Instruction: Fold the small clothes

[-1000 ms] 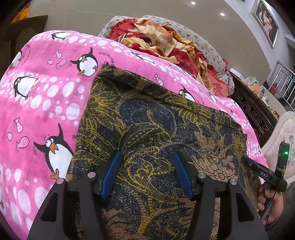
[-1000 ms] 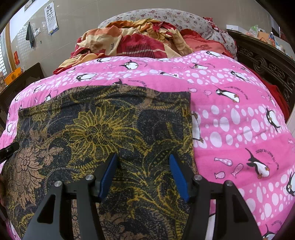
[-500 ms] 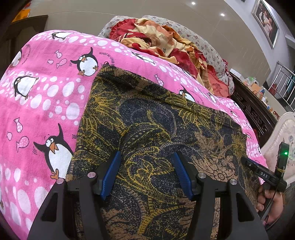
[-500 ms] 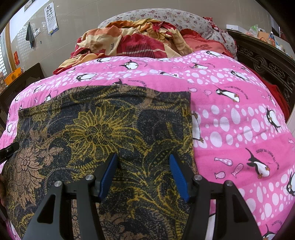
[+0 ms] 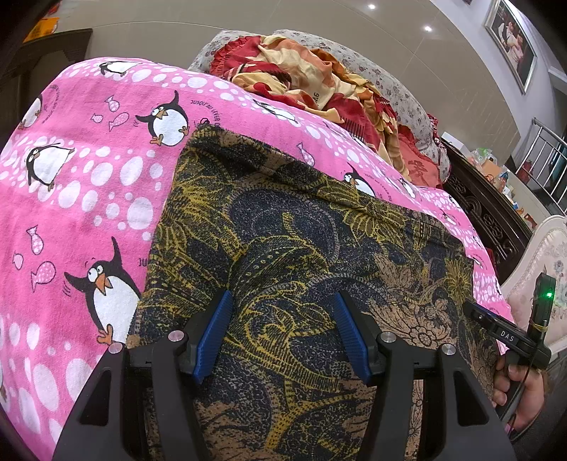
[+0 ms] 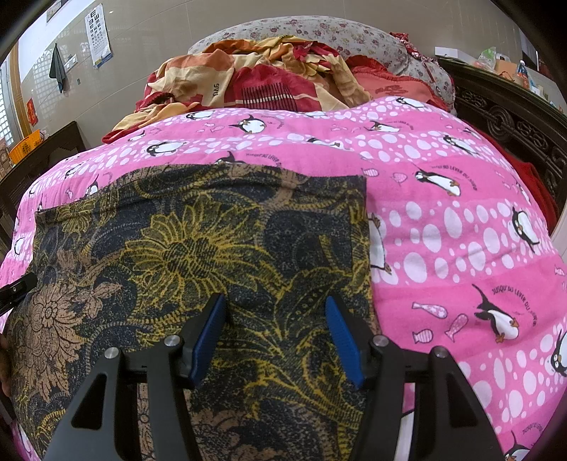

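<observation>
A dark patterned garment [image 5: 283, 248], navy with yellow and tan flowers, lies spread flat on a pink penguin-print blanket [image 5: 81, 198] that covers the bed. In the left wrist view, the left claw [image 5: 281, 333] hangs over the near part of the cloth with its blue pads [image 5: 216, 329] standing apart and nothing pinched between them, so it is released. In the right wrist view, the right claw [image 6: 274, 331] is poised over the near right part of the same garment [image 6: 198, 255], close to its straight right edge, with its blue pads [image 6: 342, 335] likewise spread and gripping nothing. At the right edge of the left view, a person's hand [image 5: 521, 393] grasps the black handle of the other tool. Beyond the blanket [image 6: 460, 248], a crumpled red and orange quilt [image 6: 255, 81] is heaped against a flowered pillow [image 6: 319, 32].
</observation>
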`<state>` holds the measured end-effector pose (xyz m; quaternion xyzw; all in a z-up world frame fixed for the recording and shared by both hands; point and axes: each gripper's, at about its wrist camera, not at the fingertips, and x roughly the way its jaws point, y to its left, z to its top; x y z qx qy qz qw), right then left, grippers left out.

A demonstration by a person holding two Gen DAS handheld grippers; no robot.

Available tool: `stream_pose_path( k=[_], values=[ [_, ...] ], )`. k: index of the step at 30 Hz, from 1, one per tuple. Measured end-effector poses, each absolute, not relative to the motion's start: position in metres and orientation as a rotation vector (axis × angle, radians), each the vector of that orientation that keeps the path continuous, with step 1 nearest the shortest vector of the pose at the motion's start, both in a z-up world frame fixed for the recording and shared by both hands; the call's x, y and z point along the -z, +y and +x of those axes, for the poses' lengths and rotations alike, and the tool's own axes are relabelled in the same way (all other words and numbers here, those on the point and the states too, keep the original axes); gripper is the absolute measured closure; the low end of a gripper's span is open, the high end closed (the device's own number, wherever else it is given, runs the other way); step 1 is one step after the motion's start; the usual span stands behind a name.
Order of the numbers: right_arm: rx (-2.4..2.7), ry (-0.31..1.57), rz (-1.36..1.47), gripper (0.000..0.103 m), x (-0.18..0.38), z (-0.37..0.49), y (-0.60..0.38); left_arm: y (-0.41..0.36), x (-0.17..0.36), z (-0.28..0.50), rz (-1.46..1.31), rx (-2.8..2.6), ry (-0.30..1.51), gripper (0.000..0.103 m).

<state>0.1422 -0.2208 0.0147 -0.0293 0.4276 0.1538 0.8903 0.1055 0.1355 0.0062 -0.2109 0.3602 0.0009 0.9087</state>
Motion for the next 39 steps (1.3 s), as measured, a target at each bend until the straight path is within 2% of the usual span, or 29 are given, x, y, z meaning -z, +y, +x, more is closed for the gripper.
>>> stream_pose_path(
  k=[18, 23, 26, 27, 29, 34, 36, 39],
  values=[
    [-0.319, 0.888, -0.060, 0.041, -0.015, 0.142, -0.221, 0.136, -0.006, 0.106, -0.438, -0.003, 0.747, 0.064],
    [-0.285, 0.950, -0.078, 0.042, -0.025, 0.144, -0.219, 0.131, -0.008, 0.107, -0.416, -0.018, 0.754, 0.064],
    [-0.214, 0.873, -0.144, 0.041, -0.057, 0.112, -0.211, 0.129, -0.008, 0.108, -0.408, -0.024, 0.756, 0.064],
    [-0.249, 0.862, -0.137, 0.036, -0.063, 0.100, -0.208, 0.128, -0.008, 0.108, -0.403, -0.027, 0.756, 0.064],
    [-0.327, 0.866, -0.138, 0.034, -0.068, 0.068, -0.197, 0.126, -0.008, 0.109, -0.401, -0.029, 0.756, 0.064],
    [-0.362, 0.885, -0.251, 0.033, -0.039, 0.023, -0.177, 0.127, -0.008, 0.108, -0.401, -0.028, 0.756, 0.064],
    [-0.357, 0.926, -0.232, 0.030, -0.017, 0.022, -0.183, 0.128, -0.008, 0.108, -0.403, -0.028, 0.755, 0.064],
    [-0.361, 0.889, -0.207, 0.029, -0.016, 0.017, -0.184, 0.127, -0.008, 0.107, -0.401, -0.028, 0.756, 0.064]
  ],
)
